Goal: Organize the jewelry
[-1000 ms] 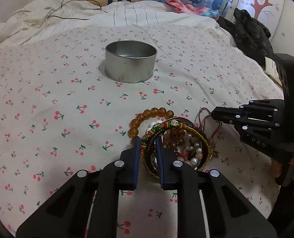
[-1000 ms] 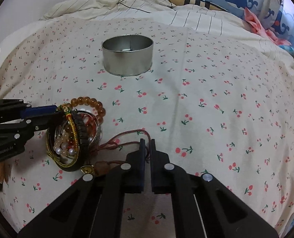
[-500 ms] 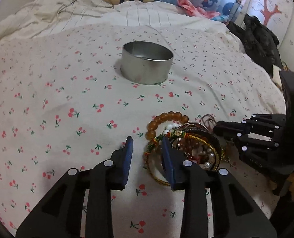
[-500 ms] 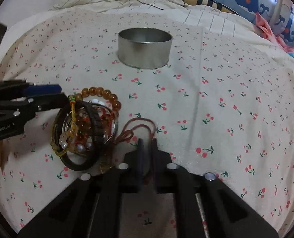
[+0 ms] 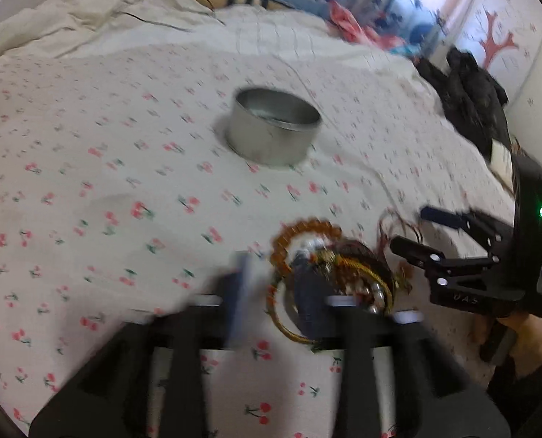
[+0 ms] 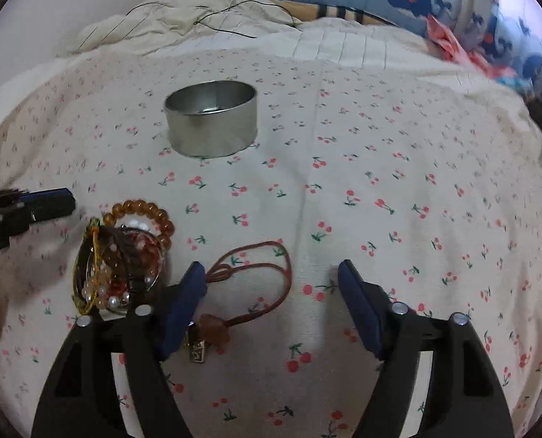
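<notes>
A round metal tin (image 6: 211,124) stands upright and open on the bed sheet (image 6: 399,168), which is white with small red cherries, and I take this tin as the landmark. On the near side of the tin, and a little to its left in the right wrist view, lies a pile of bracelets (image 6: 123,259): an amber bead bracelet (image 6: 139,215) rests at the edge of the pile that is closest to the tin, and under it I see pearl beads, dark bands and a thin gold bangle, all tangled together. Just beside the pile, on the side away from the left gripper, a brown cord necklace (image 6: 260,277) lies in a loop on the sheet, with its pendant and a small metal tag at the end farthest from the tin. The right gripper (image 6: 271,292) is low over the sheet with its two blue fingers spread wide; the cord loop lies between them, closer to the left finger, and nothing is held. The left gripper (image 5: 274,292) is on the near side of the pile from the tin; the picture there is blurred, but its fingers stand apart, one of them over the gold bangle, and I cannot tell if it touches. Behind the tin there is a crumpled cream blanket (image 6: 183,22).
</notes>
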The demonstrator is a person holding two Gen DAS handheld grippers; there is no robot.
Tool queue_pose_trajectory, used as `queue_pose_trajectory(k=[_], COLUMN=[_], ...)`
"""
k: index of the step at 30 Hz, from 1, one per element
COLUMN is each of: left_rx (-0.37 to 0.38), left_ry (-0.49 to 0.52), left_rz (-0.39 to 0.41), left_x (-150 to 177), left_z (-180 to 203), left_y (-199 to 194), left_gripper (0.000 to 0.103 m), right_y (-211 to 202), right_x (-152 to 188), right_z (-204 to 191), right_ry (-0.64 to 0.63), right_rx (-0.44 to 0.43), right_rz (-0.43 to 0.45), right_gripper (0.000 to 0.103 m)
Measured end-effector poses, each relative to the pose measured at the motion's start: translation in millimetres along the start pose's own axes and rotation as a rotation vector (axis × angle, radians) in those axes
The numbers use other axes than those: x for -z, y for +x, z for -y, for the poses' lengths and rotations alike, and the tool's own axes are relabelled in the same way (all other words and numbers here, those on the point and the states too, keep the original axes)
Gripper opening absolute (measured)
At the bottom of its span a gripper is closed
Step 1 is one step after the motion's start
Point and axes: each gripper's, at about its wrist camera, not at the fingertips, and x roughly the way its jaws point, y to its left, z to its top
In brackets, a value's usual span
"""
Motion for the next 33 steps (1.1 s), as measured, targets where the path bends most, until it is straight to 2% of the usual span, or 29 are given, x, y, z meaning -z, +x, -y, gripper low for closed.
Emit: queue_pose_trajectory(k=[2, 3, 4, 5, 6, 7, 8, 11, 12, 13, 14, 16, 20, 21, 23, 25, 27, 29, 32, 33], left_rx=[0.004, 0.013, 0.023, 0.025, 0.01, -0.003, -0.015, -0.021, 0.002, 0.071, 0.099, 0.063, 0.06, 0.061, 0.063, 0.073, 0.042, 0.047, 0.125, 0.148], left_ry=[0.02, 0.038, 0.053, 0.072, 0.093, 0.113, 0.108, 0.041, 0.013, -0.046, -0.081, -0.103, -0.144, -0.138, -0.123, -0.098, -0.062, -0.054, -0.053, -0.041], left_rz=[-0.015, -0.037, -0.058, -0.065, -0.057, -0.046, -0.038, -0.01, -0.004, 0.002, 0.013, 0.044, 0.005, -0.009, -0.016, 0.003, 0.02, 0.021, -0.011, -0.033], left_x=[3, 5, 7, 8, 9, 9, 8, 4, 2, 0, -1, -3, -4, -4, -4, -6, -8, -12, -13, -12], left_z=[7, 10, 12, 15, 17, 19, 18, 2, -4, -15, -21, -29, -39, -37, -33, -27, -22, -21, -18, -15], left_y=[7, 11, 14, 15, 12, 9, 7, -1, -5, -10, -14, -20, -10, -5, 2, 5, 9, 15, 25, 28], left_gripper=[0.057, 0.037, 0.014, 0.012, 0.011, 0.005, 0.005, 0.005, 0.005, 0.005, 0.004, 0.004, 0.004, 0.007, 0.02, 0.044, 0.051, 0.051, 0.049, 0.031], right_y=[6, 8, 9, 9, 9, 9, 9, 7, 7, 7, 7, 7, 9, 10, 10, 10, 10, 11, 12, 12], right_x=[1, 2, 2, 2, 2, 2, 2, 2, 1, 1, 0, 0, 1, 1, 1, 1, 1, 2, 2, 2], right_z=[-4, -5, -4, -4, -3, -3, -3, -1, 2, 4, 6, 6, 5, 5, 5, 4, 3, 3, 3, 3], right_ry=[-0.02, -0.025, -0.023, -0.019, -0.01, -0.008, -0.007, 0.011, 0.027, 0.039, 0.046, 0.05, 0.049, 0.052, 0.053, 0.05, 0.044, 0.043, 0.044, 0.043], right_rx=[0.005, 0.004, -0.008, -0.024, -0.04, -0.045, -0.049, -0.049, -0.056, -0.063, -0.063, -0.062, -0.059, -0.06, -0.057, -0.057, -0.054, -0.056, -0.059, -0.062], right_rz=[-0.022, -0.028, -0.029, -0.033, -0.035, -0.035, -0.037, -0.029, -0.029, -0.029, -0.027, -0.026, -0.037, -0.037, -0.038, -0.04, -0.039, -0.039, -0.041, -0.041], right_gripper=[0.072, 0.071, 0.064, 0.052, 0.047, 0.038, 0.028, 0.017, 0.017, 0.017, 0.016, 0.016, 0.017, 0.017, 0.021, 0.026, 0.028, 0.03, 0.033, 0.033])
